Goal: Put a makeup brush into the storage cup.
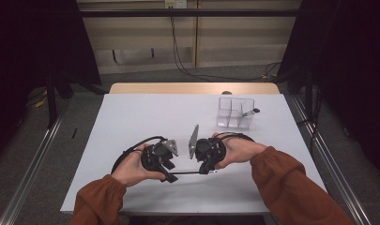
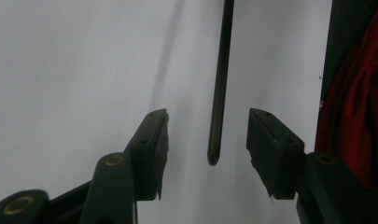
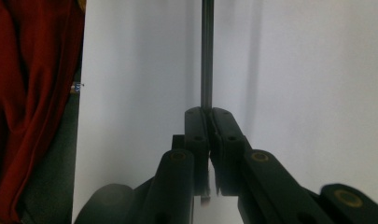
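A thin dark rod [image 1: 187, 173] lies level just above the white tabletop [image 1: 145, 117], near its front edge. The right gripper [image 3: 206, 114] has its jaws clamped tight on one end; the left gripper [image 2: 207, 133] stands half-wide around the other end, its pads not touching it. Farther back on the right stands a clear plastic divided box [image 1: 235, 112] with a small dark-tipped tool in it, well apart from the hands. Rust-orange sleeves [image 1: 281, 173] come in from the front. Beyond the table are grey floor, dark curtains and hanging cables.
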`<act>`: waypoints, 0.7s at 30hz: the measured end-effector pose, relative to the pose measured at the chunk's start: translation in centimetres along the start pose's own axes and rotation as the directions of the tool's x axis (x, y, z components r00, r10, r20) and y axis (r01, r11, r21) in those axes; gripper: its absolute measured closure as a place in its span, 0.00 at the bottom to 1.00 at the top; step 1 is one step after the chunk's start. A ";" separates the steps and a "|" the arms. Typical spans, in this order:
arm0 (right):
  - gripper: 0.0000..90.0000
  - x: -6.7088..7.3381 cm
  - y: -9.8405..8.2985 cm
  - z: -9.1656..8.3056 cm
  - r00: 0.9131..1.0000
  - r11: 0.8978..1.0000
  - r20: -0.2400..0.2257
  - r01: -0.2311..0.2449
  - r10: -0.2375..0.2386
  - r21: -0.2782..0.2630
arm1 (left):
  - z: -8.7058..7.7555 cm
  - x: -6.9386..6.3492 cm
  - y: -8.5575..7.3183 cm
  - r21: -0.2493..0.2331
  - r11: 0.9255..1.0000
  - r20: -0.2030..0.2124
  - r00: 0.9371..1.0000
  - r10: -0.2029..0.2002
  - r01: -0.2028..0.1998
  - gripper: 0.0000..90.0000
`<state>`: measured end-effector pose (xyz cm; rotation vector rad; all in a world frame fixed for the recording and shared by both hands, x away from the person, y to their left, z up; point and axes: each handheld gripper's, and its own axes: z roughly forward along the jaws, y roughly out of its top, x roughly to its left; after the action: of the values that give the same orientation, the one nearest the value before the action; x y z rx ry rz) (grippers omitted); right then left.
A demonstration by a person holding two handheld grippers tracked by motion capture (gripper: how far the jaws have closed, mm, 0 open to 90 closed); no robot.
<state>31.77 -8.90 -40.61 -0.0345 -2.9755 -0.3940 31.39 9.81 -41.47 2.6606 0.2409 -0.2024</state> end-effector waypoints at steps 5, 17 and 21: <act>0.96 0.2 0.0 0.0 1.000 1.000 0.003 0.015 -0.014 -0.014 | 0.3 0.0 0.0 -0.012 1.000 0.005 1.000 0.011 -0.011 0.67; 0.96 0.1 -0.1 0.1 1.000 1.000 0.014 0.018 -0.018 -0.019 | 0.8 -0.2 0.3 -0.042 0.999 0.006 1.000 0.017 -0.016 0.90; 0.96 0.0 -0.2 0.1 1.000 0.999 0.015 0.017 -0.016 -0.029 | 0.9 -0.3 0.3 -0.035 0.998 -0.001 0.999 0.043 -0.043 0.93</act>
<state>31.71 -9.06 -40.70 -0.0159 -2.9868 -0.4415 31.03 9.08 -42.03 2.6279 0.1847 -0.1827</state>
